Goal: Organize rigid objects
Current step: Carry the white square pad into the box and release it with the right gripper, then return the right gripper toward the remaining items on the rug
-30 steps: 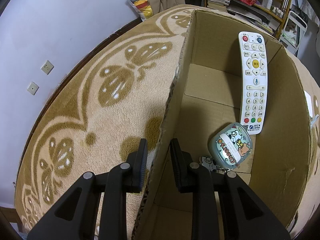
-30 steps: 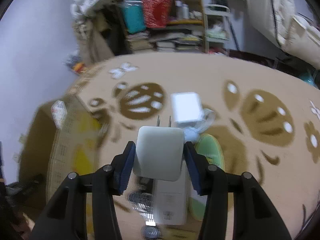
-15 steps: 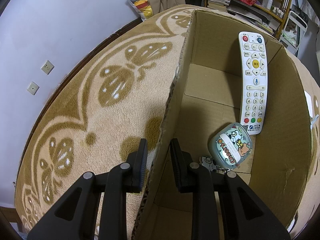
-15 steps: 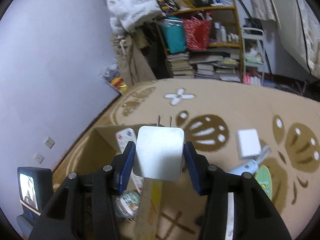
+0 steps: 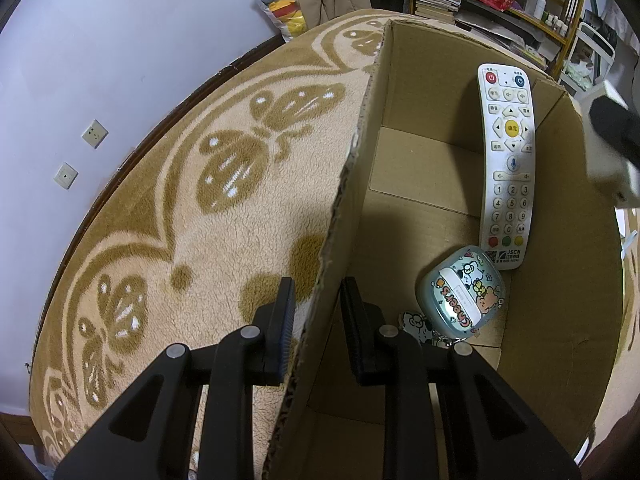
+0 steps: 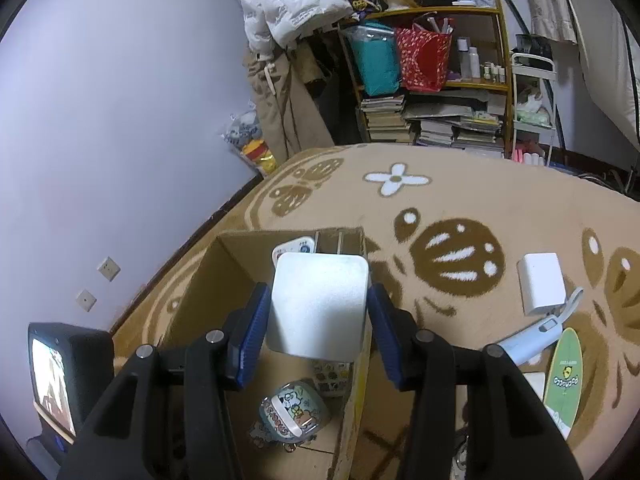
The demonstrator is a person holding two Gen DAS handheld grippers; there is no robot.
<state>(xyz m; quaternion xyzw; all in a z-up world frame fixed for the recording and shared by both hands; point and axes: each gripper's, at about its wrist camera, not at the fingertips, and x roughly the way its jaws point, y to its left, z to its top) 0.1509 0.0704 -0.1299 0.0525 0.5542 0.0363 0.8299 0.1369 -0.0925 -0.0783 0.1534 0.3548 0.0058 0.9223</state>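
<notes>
An open cardboard box (image 5: 404, 92) stands on the patterned carpet. In it lie a white remote (image 5: 508, 168) and a pale blue cartoon earbud case (image 5: 462, 292) with a keyring. My left gripper (image 5: 319, 314) is shut on the box's left wall, one finger outside and one inside. My right gripper (image 6: 318, 300) is shut on a white plug charger (image 6: 318, 306), prongs pointing away, held above the box (image 6: 224, 280). Below it show the remote (image 6: 292, 248) and the earbud case (image 6: 294, 410). The charger (image 5: 608, 168) also shows at the right edge of the left wrist view.
On the carpet right of the box lie a white block (image 6: 542, 288), a pale blue stick-shaped device (image 6: 532, 340) and a green oval card (image 6: 564, 376). A crowded shelf (image 6: 440, 80) stands beyond the carpet. The wall (image 6: 100, 120) runs along the left.
My right gripper has carried the charger leftwards from the loose items on the carpet to above the box. The left gripper has kept its hold on the box wall without moving.
</notes>
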